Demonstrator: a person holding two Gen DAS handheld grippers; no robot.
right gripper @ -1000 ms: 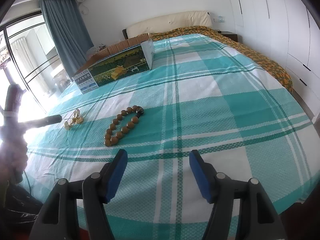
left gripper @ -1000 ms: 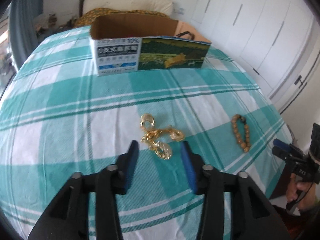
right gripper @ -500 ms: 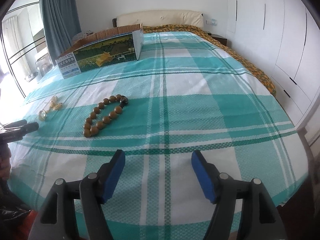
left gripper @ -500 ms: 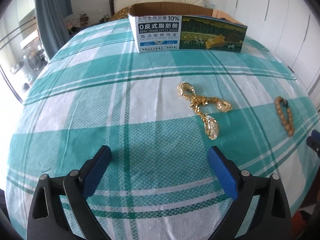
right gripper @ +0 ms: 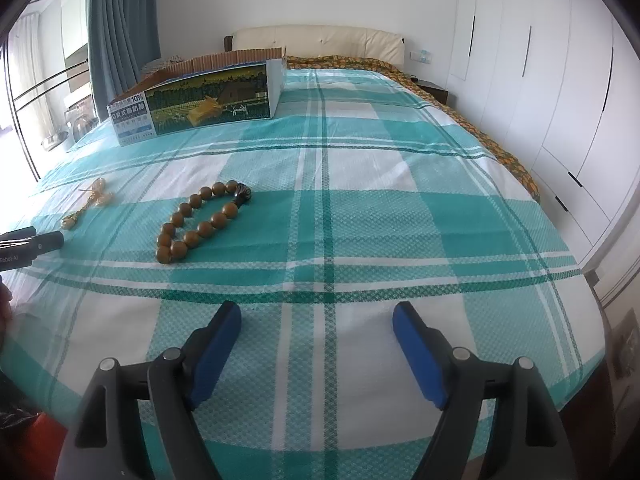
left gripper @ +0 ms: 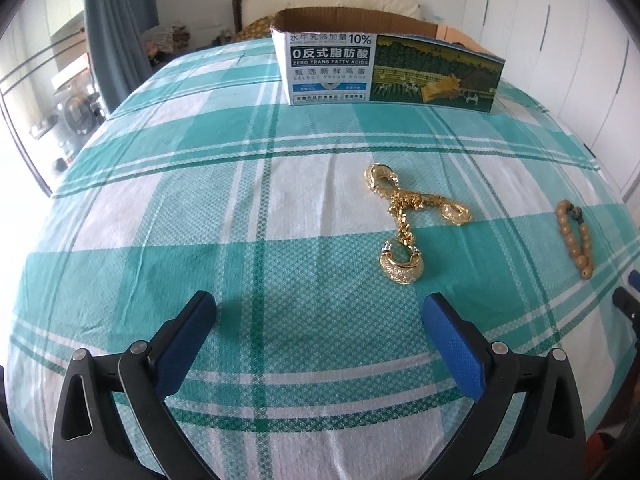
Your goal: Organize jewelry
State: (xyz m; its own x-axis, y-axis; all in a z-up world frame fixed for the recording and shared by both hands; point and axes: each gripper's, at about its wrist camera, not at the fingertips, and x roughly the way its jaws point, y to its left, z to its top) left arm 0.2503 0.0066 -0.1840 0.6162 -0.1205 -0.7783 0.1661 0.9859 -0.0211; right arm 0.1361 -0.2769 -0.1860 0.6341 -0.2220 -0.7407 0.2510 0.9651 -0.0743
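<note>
Gold jewelry cluster (left gripper: 408,220) lies loose on the teal plaid bedsheet (left gripper: 200,200), mid-bed; wooden bead bracelet (right gripper: 200,220) lies well apart to its right on the same sheet. Left gripper (left gripper: 320,332) sits just short of the gold piece, jaws released wide with nothing between them. Right gripper (right gripper: 316,344) has jaws just opening further, empty, bracelet ahead-left. Open cardboard box (left gripper: 384,68) stands farther back.

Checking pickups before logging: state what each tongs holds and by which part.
Nothing is held. The left tongs and right tongs have just been opening, with only bedsheet between them. The gold jewelry and bead bracelet lie untouched.
</note>
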